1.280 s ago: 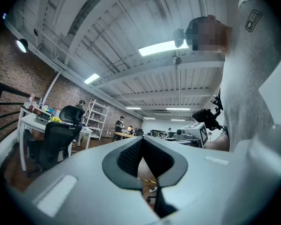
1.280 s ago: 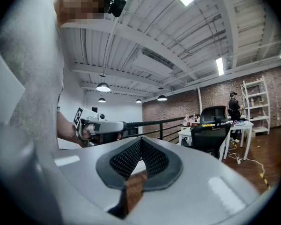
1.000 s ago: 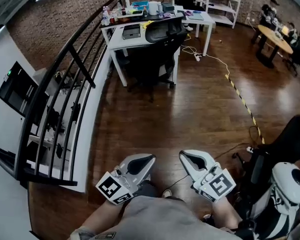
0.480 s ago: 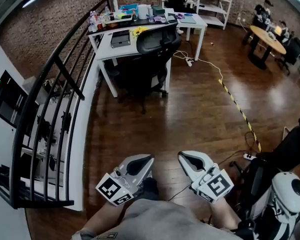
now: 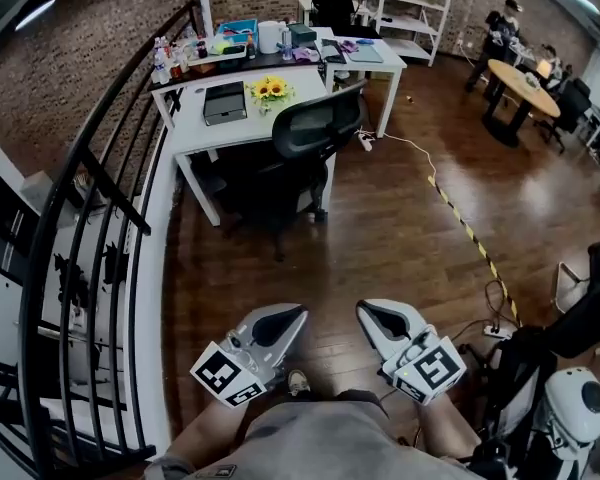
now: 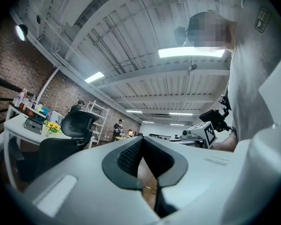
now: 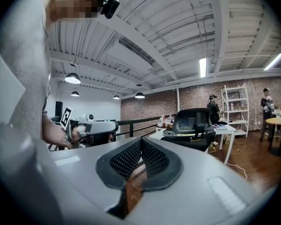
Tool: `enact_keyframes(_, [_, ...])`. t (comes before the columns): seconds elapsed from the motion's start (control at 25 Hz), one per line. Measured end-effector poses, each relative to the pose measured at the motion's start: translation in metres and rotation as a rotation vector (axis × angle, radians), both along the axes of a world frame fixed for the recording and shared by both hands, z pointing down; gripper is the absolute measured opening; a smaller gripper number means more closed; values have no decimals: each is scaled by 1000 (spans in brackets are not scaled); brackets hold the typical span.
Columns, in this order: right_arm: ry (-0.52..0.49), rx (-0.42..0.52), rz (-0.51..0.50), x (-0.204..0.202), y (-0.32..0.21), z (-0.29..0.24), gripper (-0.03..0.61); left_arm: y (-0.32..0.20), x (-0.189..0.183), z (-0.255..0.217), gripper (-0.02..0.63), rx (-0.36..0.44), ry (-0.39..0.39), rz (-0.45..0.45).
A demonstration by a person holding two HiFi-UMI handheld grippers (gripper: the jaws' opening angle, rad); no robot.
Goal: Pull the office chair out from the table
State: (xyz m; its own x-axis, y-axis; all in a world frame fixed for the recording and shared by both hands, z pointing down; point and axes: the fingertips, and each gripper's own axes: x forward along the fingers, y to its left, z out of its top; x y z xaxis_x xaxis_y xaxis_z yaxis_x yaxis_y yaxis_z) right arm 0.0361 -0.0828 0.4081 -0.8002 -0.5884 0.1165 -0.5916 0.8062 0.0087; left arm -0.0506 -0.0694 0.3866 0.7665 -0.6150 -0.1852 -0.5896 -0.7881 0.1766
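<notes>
- Head view: the left gripper and right gripper sit low at 6 o'clock, side by side and a little apart, both noses aimed toward 12 o'clock.
- Left gripper view: the jaws are closed, ribbed pads meeting at the tip, nothing between them – only a sliver of floor shows lower down.
- Right gripper view: same story, jaws pressed together and empty.
- The office chair is up at 12 o'clock, well apart from both grippers. It is black, pushed in against the near edge of the white worktop, with its backrest toward the person.
- On that worktop, a pot of sunflowers stands just beyond the backrest, and a dark flat box lies at its 9 o'clock. Bottles and clutter line the far edge.
- A black railing sweeps down the 9 o'clock side.
- Bare wooden floor lies between the grippers and the chair – a yellow-and-black striped tape runs across it toward 2 o'clock.
- Far off at 1 o'clock there is a round table with people near it.
</notes>
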Motion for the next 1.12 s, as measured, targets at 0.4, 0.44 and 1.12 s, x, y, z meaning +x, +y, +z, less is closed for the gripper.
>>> enact_keyframes(0.4, [-6, -17, 14, -29, -89, 1, 0, -87, -34, 4, 9, -35, -25, 9])
enact_keyframes(0.44, [-9, -17, 11, -30, -98, 2, 0, -95, -35, 5, 9, -36, -29, 7])
enact_keyframes(1.12, [-45, -2, -67, 2, -333, -3, 0, -315, -13, 1, 9, -52, -94, -128])
